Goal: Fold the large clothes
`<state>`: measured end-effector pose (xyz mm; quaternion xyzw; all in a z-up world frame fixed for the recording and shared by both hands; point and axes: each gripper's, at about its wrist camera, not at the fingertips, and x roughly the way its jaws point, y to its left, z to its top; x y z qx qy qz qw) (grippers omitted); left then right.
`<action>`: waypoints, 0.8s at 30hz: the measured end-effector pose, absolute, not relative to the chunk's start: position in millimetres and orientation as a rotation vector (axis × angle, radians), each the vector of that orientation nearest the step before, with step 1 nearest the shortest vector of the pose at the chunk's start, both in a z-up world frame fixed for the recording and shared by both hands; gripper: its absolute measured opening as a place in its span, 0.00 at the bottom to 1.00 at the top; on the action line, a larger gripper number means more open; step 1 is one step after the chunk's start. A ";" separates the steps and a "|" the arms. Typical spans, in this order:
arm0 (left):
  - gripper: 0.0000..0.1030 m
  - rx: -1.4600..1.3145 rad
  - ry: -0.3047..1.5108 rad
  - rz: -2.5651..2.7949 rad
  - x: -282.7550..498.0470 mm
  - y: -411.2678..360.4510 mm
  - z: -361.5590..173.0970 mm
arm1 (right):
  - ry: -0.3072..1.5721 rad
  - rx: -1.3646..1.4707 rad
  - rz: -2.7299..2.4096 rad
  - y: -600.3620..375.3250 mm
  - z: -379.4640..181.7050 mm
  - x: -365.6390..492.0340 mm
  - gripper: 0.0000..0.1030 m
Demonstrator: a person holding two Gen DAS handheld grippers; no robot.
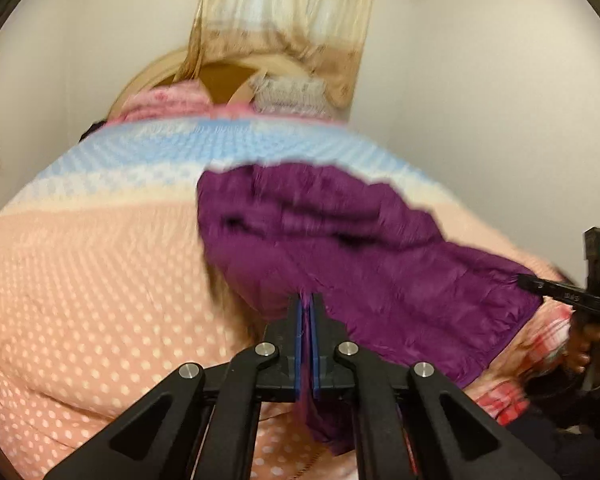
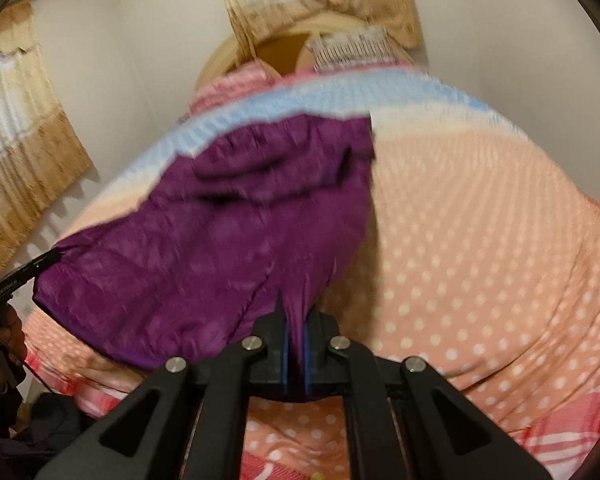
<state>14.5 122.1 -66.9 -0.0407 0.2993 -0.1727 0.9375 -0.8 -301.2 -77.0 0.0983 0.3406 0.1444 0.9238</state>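
Both hand-held grippers are pinched onto the near hem of a purple quilted garment [image 1: 340, 248]: the left hand-held gripper [image 1: 309, 300] has its blue pads pressed together with a thin fold of purple cloth caught between them, and the right hand-held gripper [image 2: 296, 320] is clamped on a bunched tuck of the same hem. Each points forward and slanted downward toward the bed, one at either near corner; the right tool and the hand [image 1: 580, 344] holding it show at the edge of the left view. Judging by the lifted near edge and the blur, the step in hand is raising the hem to start a fold. The next move likely calls for carrying both corners forward together, level with each other, and laying the hem over the far part of the garment so the edges meet. Beyond the grippers the garment droops from the pinch points onto the pink polka-dot bedspread [image 1: 80, 300], its far end lying near the blue stripe. Farther off stand pillows [image 1: 288, 92], a curved headboard [image 2: 220, 60] and curtains [image 1: 284, 12].
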 end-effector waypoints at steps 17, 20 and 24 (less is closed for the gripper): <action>0.06 -0.069 0.465 -0.323 153.4 142.0 -30.5 | 0.506 0.172 0.227 -259.8 8.4 148.0 0.06; 0.07 -0.078 0.479 -0.290 196.3 143.1 -33.4 | 0.534 0.164 0.201 -249.5 0.9 184.8 0.06; 0.85 -0.108 0.477 -0.155 231.3 155.8 -37.0 | 0.589 0.173 0.169 -246.6 -17.1 230.8 0.06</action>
